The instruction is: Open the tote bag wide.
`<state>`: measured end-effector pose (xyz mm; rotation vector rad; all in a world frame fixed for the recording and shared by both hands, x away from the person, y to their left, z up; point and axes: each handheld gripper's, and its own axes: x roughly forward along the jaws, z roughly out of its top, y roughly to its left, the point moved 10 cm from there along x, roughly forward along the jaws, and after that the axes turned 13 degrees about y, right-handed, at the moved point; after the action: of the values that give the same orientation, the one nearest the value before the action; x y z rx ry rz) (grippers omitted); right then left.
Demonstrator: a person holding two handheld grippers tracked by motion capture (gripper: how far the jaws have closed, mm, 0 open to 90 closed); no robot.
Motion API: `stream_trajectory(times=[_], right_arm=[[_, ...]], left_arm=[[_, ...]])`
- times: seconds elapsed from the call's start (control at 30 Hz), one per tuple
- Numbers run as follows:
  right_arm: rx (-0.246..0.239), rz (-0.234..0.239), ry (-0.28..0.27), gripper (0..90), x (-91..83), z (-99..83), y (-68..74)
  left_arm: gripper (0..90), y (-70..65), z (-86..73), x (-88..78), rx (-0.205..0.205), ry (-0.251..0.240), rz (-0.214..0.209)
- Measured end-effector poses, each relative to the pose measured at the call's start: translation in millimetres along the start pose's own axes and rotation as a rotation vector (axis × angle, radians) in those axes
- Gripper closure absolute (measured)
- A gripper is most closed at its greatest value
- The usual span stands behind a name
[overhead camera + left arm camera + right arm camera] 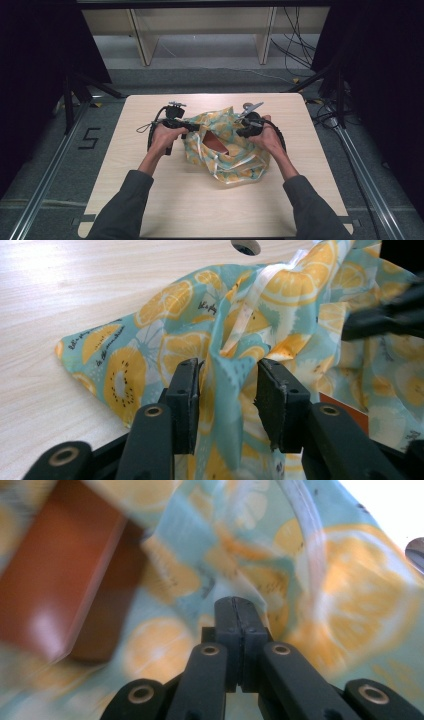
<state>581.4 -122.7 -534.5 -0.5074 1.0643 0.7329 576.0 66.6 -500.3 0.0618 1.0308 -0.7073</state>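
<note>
With its jaws parted around a fold of the fruit-print bag (165, 340) without pinching it, the left gripper (227, 390) lets go; just opposite, the right gripper (235, 611) is clamped shut, perhaps on cloth, baring the brown box (55, 575) beside it on the bench (150, 200)
</note>
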Motion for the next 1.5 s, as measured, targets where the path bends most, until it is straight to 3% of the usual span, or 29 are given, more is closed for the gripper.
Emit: stream_trajectory(times=[0.07,0.13,0.2,0.27,0.37,0.43,0.47,0.5,0.53,0.6,0.67,0.7,0.73,0.77,0.83,0.9,1.0,1.03,1.07,1.1,1.13,1.17,1.2,1.23,1.3,1.33,1.37,1.4,1.5], right_arm=[[0.020,-0.008,0.009,90.0,6.0,2.9,-3.2],[0.036,-0.049,0.015,90.0,19.3,12.8,-16.2],[0.049,-0.070,0.026,90.0,28.2,15.2,-24.2],[0.092,-0.062,0.025,90.0,31.0,17.0,-27.6],[0.105,-0.066,0.047,90.0,30.0,17.5,-29.9],[0.108,-0.075,0.063,90.0,24.6,17.3,-26.5],[0.069,-0.076,0.041,90.0,21.4,19.8,-25.0],[0.093,-0.065,0.051,90.0,17.0,18.6,-18.8],[0.072,-0.060,0.055,90.0,11.6,17.8,-13.3],[-0.001,-0.039,0.025,90.0,1.3,17.7,2.5],[-0.022,0.024,-0.003,90.0,-7.9,14.9,27.2],[-0.022,0.024,-0.003,90.0,-7.9,14.9,27.2],[-0.062,0.079,-0.013,90.0,-16.1,10.2,49.4],[-0.092,0.093,-0.033,90.0,-18.5,9.8,57.8],[-0.112,0.101,-0.042,90.0,-24.2,5.7,70.2],[-0.133,0.119,-0.040,90.0,-27.4,2.1,77.6],[-0.145,0.121,-0.054,90.0,-28.0,0.7,81.4],[-0.144,0.124,-0.060,90.0,-29.7,-1.7,83.4],[-0.134,0.122,-0.056,90.0,-30.0,-2.8,83.3],[-0.127,0.129,-0.058,90.0,-30.3,-4.0,84.5],[-0.127,0.129,-0.058,90.0,-30.3,-4.0,84.5],[-0.124,0.129,-0.054,90.0,-29.8,-6.8,84.0],[-0.124,0.129,-0.054,90.0,-29.8,-6.8,84.0],[-0.141,0.124,-0.032,90.0,-29.6,-11.6,84.0],[-0.142,0.123,-0.027,90.0,-28.8,-14.8,85.2],[-0.116,0.126,-0.023,90.0,-27.5,-16.9,87.1],[-0.145,0.121,-0.023,90.0,-26.5,-18.1,85.5],[-0.121,0.123,-0.030,90.0,-24.7,-18.7,86.4],[-0.128,0.115,-0.007,90.0,-20.9,-22.1,84.7]], left_arm=[[80.1,0.1,-1.5,2.2,0.006,0.012,-0.006],[88.2,7.1,-7.9,10.4,0.016,0.051,0.031],[89.1,16.9,-12.2,13.3,-0.009,0.059,0.051],[89.2,24.9,-15.1,15.6,-0.042,0.048,0.040],[89.2,31.6,-19.0,18.4,-0.077,0.035,0.024],[88.7,31.6,-19.2,15.8,-0.067,0.033,0.036],[88.1,30.3,-17.7,14.6,-0.072,0.025,0.034],[84.9,29.2,-15.7,12.6,-0.080,0.013,0.032],[81.4,29.2,-15.7,12.6,-0.080,0.013,0.032],[78.3,19.2,-10.1,5.3,-0.060,-0.009,0.019],[71.6,14.9,-7.1,1.5,-0.046,-0.020,0.024],[71.6,10.8,-4.3,-1.3,-0.043,-0.033,0.026],[68.9,4.3,-0.1,-6.4,-0.017,-0.045,0.049],[67.5,2.3,1.4,-9.0,-0.006,-0.051,0.061],[66.5,-4.6,3.8,-14.6,0.006,-0.056,0.040],[65.6,-5.4,6.6,-21.1,0.008,-0.072,0.051],[67.0,-7.6,8.5,-26.0,-0.001,-0.088,0.030],[70.8,-16.0,9.6,-31.2,0.005,-0.104,-0.010],[72.6,-16.0,9.6,-31.2,0.005,-0.104,-0.010],[76.4,-33.0,9.9,-32.2,0.029,-0.107,-0.072],[79.1,-33.0,9.9,-32.2,0.029,-0.107,-0.072],[84.1,-52.9,8.8,-30.0,0.073,-0.082,-0.135],[85.7,-52.9,8.8,-30.0,0.073,-0.082,-0.135],[86.7,-64.4,7.4,-23.2,0.111,-0.053,-0.125],[87.2,-72.7,5.6,-16.2,0.135,-0.026,-0.132],[87.2,-78.1,4.8,-11.2,0.150,-0.015,-0.132],[87.6,-82.6,3.4,-6.6,0.163,0.001,-0.139],[88.0,-85.6,1.9,-1.1,0.171,0.020,-0.142],[88.3,-80.1,-2.5,19.3,0.181,0.096,-0.111]])
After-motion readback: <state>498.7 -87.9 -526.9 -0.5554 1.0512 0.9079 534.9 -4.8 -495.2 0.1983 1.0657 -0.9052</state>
